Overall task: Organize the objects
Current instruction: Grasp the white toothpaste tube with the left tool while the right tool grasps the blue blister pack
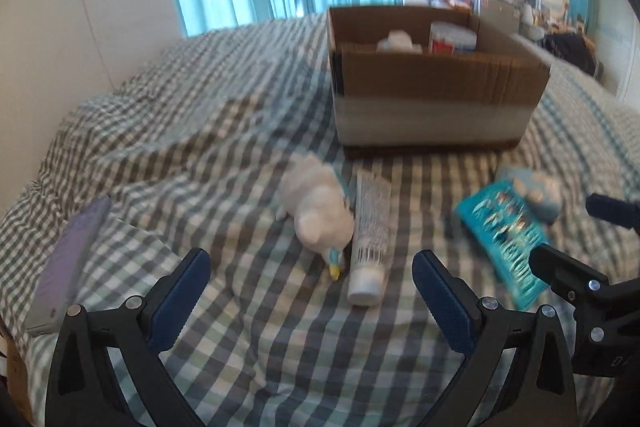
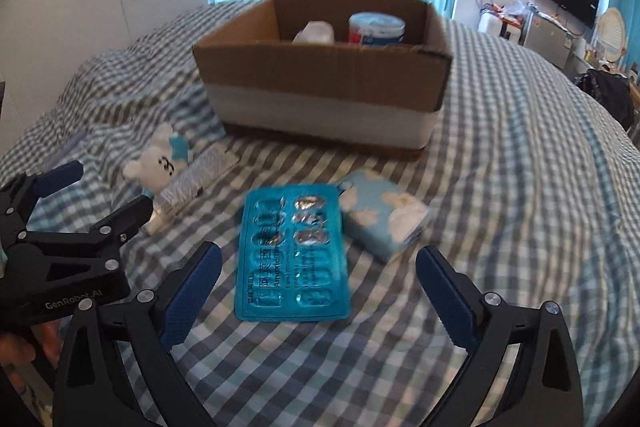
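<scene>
Bed with a checked cover (image 2: 500, 187) serves as the work surface. Cardboard box (image 2: 320, 83) sits at 12 o'clock from both cameras, open at the top; a white bundle (image 2: 314, 31) and a round tub (image 2: 377, 29) already stand inside, so I judge it the collecting bin.

Left hand-held gripper (image 1: 310, 287): fingers spread wide, nothing between them, hanging just above the cover. Ahead of it, 12 o'clock and near, a white plush toy (image 1: 316, 211) lies touching a white tube (image 1: 370, 239), cap end toward the gripper. Probably that pair is its next target; the tube's long axis runs along the approach, so a grasp across its width looks natural.

Right hand-held gripper (image 2: 318, 291): also wide and empty. A teal blister pack (image 2: 292, 255) lies flat directly between and ahead of its fingers, 12 o'clock, very close. A blue packet with white clouds (image 2: 384, 219) sits at 1 o'clock, touching or slightly under the blister's far corner; I cannot tell which.

Blister is thin and flat on soft fabric; likely hard to pinch without pressing into the cover.

A grey-lilac flat object (image 1: 68, 259) lies at 9 o'clock of the left gripper, unidentified.
</scene>
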Available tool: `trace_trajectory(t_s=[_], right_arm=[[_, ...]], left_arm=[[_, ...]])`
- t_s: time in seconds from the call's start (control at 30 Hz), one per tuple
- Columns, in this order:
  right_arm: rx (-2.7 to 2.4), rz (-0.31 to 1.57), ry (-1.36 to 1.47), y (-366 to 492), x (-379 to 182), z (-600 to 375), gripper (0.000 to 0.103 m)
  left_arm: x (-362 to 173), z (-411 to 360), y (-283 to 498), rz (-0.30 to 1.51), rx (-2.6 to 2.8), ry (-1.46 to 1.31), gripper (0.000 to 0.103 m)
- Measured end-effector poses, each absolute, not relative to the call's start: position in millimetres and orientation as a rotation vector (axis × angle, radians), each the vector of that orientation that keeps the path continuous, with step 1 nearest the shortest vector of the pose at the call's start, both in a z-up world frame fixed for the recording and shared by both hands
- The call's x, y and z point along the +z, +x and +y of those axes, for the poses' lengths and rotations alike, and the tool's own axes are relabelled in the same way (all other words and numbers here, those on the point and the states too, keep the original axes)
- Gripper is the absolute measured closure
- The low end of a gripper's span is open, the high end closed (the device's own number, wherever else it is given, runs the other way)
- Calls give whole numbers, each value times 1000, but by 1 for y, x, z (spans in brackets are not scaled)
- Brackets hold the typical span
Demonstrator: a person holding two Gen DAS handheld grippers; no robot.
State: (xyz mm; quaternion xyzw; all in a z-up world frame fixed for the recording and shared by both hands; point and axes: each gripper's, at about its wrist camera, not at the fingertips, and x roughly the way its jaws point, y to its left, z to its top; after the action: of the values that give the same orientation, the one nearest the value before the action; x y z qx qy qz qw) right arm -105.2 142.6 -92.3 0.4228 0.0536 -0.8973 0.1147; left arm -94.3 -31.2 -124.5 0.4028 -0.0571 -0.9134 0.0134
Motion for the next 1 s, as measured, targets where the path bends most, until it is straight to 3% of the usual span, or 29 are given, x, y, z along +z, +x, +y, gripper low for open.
trace_trajectory(t_s=[0.1,0.27,0.3,0.37,0.57,0.63,0.73,1.0], right_arm=[[-2589,133,1272,-111,-103,140,5],[-2499,44,1286,-119,-111,138,15],[-2490,49,1291,-120,-113,136,17],[-2468,59,1312,-123,-119,133,32],[-2469,142,1313,-117,-122,133,33],[-2480,158,1310,-115,-121,135,33],[-2497,151,1318,-115,-120,141,33],[-2544,135,1298,-104,-106,158,33]], left_arm=[[-131,-30,-98,-190,-2851,1287,1],[-141,-27,-105,-158,-2863,1382,18],[-144,-26,-105,-166,-2863,1396,23],[-146,-22,-106,-179,-2876,1418,31],[-152,-15,-112,-125,-2901,1483,53],[-153,-13,-113,-105,-2917,1490,73],[-154,-9,-113,-94,-2941,1501,82],[-146,-7,-95,-71,-2944,1506,82]])
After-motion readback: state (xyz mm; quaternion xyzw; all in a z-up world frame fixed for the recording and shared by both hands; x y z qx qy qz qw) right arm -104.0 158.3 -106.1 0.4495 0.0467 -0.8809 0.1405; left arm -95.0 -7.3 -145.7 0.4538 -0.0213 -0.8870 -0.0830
